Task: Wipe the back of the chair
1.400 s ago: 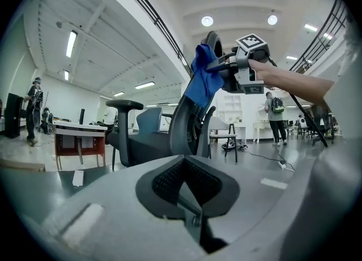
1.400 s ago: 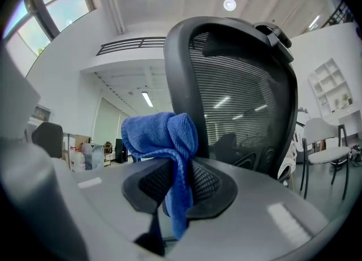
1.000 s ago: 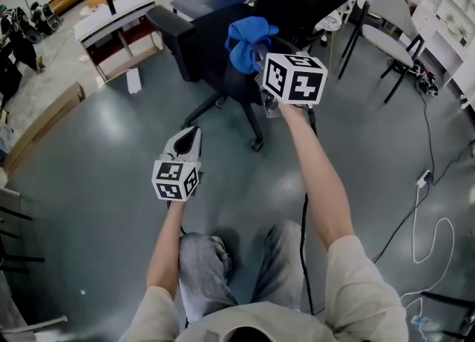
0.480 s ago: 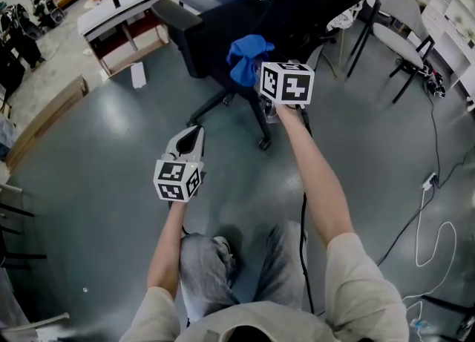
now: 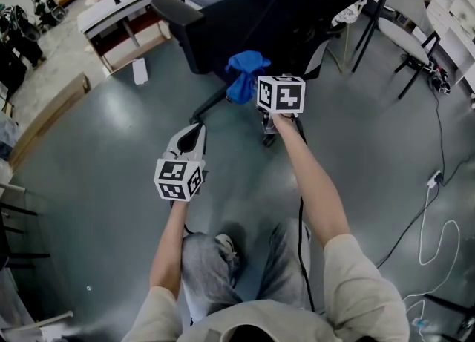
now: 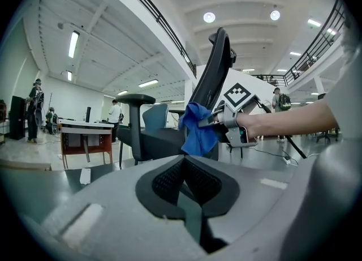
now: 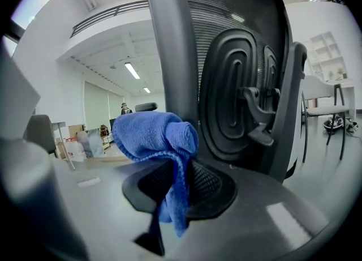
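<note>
**A:** Which step is the person on?

**B:** By the look of it, the wiping itself, low on the rear of the chair back (image 7: pixel 169 39). The right gripper (image 7: pixel 169 183) has its jaws clamped on a blue cloth (image 7: pixel 150 135). A bunched wad sits on top of the jaws and a tail hangs down between them.

**A:** Is the cloth on the chair?

**B:** Right at it. The upright edge of the back stands straight ahead of the right jaws, with the ribbed plastic support (image 7: pixel 232 84) just to their right and the mesh (image 7: pixel 226 11) above. The wad is against that edge or just short of it; no view settles whether it presses.

**A:** And the other one?

**B:** The left gripper (image 6: pixel 185 178) has its jaws together with nothing between them. It is held low and apart from the chair, which rises ahead of and above those jaws, with the cloth in the same direction.

**A:** What does the next move call for?

**B:** Probably pressing the cloth flat to the surface and drawing it up or across, since most of the back lies above the right jaws. The grip needs to be firm so the mesh doesn't drag the cloth out. The chair has a wheeled base (image 5: pixel 211 105), so a hard push might roll or swivel it away. The idle left gripper could steady it at the armrest (image 5: pixel 174 12), though that is only a guess.
</note>
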`<action>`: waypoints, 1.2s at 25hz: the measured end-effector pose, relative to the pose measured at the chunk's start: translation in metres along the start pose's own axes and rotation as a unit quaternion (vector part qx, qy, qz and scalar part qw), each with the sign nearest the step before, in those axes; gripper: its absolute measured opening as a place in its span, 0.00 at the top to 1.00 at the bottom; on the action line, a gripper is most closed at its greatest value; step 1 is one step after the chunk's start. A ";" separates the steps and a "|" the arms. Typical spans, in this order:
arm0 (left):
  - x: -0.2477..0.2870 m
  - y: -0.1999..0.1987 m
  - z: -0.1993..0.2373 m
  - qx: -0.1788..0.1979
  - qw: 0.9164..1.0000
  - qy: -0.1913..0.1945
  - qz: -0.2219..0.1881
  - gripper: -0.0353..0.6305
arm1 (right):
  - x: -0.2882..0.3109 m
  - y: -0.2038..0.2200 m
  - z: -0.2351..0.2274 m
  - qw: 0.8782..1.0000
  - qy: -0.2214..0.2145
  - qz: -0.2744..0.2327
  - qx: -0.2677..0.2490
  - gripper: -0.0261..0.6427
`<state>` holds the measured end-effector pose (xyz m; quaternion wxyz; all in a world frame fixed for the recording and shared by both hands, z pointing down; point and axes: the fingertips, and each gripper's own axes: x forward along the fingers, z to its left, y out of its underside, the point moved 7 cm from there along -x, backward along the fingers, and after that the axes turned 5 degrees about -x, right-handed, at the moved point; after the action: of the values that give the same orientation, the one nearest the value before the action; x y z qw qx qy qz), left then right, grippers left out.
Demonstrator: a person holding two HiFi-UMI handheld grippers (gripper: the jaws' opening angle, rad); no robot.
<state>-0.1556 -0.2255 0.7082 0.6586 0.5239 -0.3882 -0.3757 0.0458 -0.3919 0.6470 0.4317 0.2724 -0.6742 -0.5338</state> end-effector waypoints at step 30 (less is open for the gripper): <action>-0.022 -0.016 -0.041 0.017 1.000 0.007 -0.004 0.94 | -0.128 -0.114 0.007 0.991 0.000 -0.127 -0.044 0.86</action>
<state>-0.1289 -0.1915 0.6840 0.6507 0.5389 -0.3877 -0.3686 0.0903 -0.3150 0.5008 0.3724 0.3363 -0.6098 -0.6135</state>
